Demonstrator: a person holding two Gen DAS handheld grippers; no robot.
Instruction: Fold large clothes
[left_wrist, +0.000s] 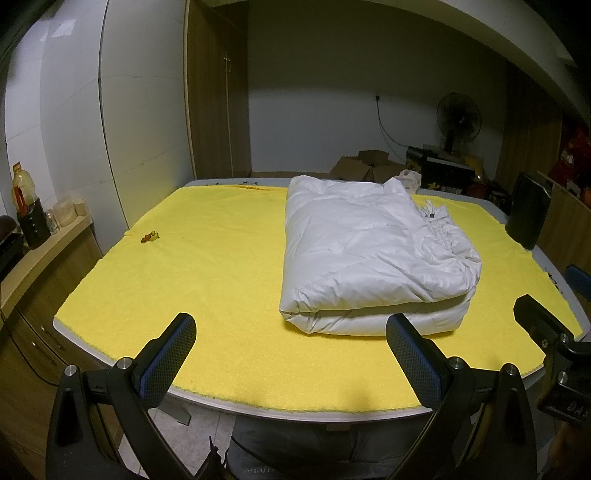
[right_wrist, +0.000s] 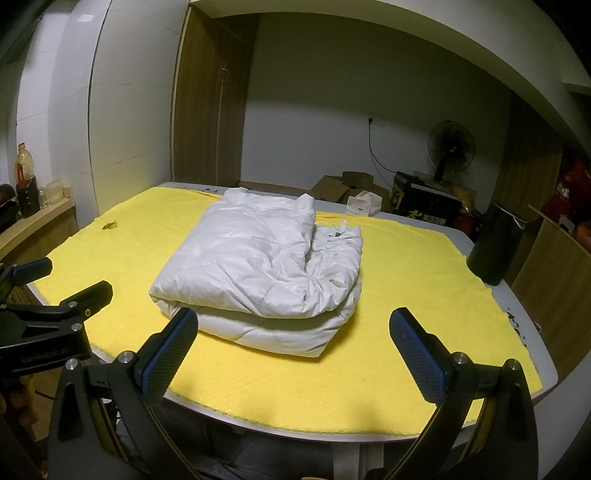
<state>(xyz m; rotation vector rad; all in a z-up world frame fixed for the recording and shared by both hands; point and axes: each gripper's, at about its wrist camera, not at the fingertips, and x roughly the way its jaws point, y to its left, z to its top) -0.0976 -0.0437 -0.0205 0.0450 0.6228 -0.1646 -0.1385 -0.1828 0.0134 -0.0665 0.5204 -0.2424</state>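
- Plainly, the white padded jacket (left_wrist: 373, 254) lies folded into a thick, squarish bundle on the yellow cloth (left_wrist: 207, 280) that covers the surface (right_wrist: 546, 365), toward the right and middle of it in the left wrist view.
- The left gripper (left_wrist: 291, 354) hangs over the near edge with its fingers (left_wrist: 173, 354) spread wide and nothing between them; it is apart from the bundle.
- The right gripper (right_wrist: 295, 350) is likewise released, its fingers (right_wrist: 417, 354) wide apart and empty, just short of the bundle's near edge.
- Judging from the two stacked layers, the folding looks done or close to it.
- The top layer's right side is bunched and puckered, with a drawcord end (right_wrist: 338, 232) showing at the far right; that side sits higher and looser than the left.
- Risk: puffy filling tends to spring back, so the upper fold could creep open or slide off the lower layer if nothing presses it flat.
- Risk: a pinch on only the slick outer shell could lift one layer and undo the stack; a deep grasp through both layers looks safer.
- Risk: dragging the bundle may pull the yellow cloth along and wrinkle it, since the cloth lies loose on the surface.
- A small brown scrap (left_wrist: 149, 236) lies at the far left of the cloth, well apart from the jacket.
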